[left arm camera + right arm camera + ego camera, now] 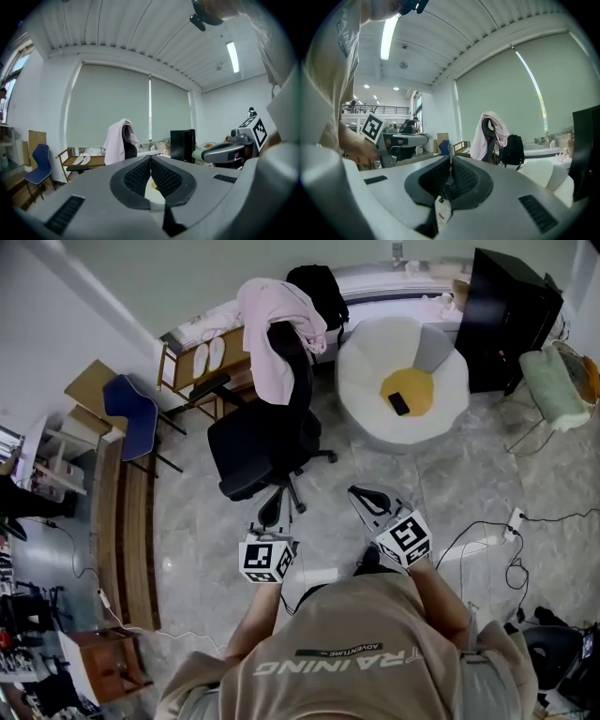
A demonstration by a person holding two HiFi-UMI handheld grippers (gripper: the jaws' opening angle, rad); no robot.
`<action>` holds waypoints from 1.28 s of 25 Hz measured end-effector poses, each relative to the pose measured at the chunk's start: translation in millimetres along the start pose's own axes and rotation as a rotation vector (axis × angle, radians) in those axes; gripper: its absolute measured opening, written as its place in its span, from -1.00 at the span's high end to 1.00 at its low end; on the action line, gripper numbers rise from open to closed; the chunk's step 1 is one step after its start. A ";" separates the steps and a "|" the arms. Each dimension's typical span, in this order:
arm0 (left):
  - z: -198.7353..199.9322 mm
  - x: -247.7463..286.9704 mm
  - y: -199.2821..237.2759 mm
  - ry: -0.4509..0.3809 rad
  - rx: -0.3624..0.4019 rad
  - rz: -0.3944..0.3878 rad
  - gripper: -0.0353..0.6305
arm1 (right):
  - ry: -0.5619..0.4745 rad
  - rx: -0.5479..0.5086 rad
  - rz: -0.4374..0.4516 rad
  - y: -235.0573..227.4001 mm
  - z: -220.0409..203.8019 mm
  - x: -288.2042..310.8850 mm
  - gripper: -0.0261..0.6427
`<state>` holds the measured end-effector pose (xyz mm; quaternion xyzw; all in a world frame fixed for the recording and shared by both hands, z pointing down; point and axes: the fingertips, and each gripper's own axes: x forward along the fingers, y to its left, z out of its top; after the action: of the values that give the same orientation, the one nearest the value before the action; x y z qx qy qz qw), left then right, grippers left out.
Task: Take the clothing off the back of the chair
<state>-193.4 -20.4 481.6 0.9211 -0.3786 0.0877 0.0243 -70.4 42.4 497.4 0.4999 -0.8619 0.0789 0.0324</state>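
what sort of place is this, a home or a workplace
Probably an office or lab lounge: a black swivel chair draped with pink clothing, a white beanbag, and a high ribbed ceiling with a strip light.

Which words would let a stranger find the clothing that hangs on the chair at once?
Look at the black swivel office chair in the middle of the floor, left of the round white beanbag. A pale pink garment hangs over the top of its backrest. Its colour sets it apart from the black backpack beside it.
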 end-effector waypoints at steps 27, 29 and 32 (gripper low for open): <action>55.8 281.4 26.1 -0.108 0.001 -0.065 0.85 | -0.007 -0.087 -0.185 -252.5 61.1 98.0 0.81; 50.1 293.6 33.0 -0.087 -0.016 -0.060 0.85 | -0.022 -0.076 -0.196 -268.8 64.1 109.9 0.81; 48.8 311.3 42.7 -0.069 -0.026 -0.032 0.85 | -0.036 -0.062 -0.191 -293.8 69.9 124.7 0.81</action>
<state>0.9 -272.0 488.7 0.9291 -0.3656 0.0505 0.0245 123.7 -219.5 475.8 0.5800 -0.8127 0.0395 0.0398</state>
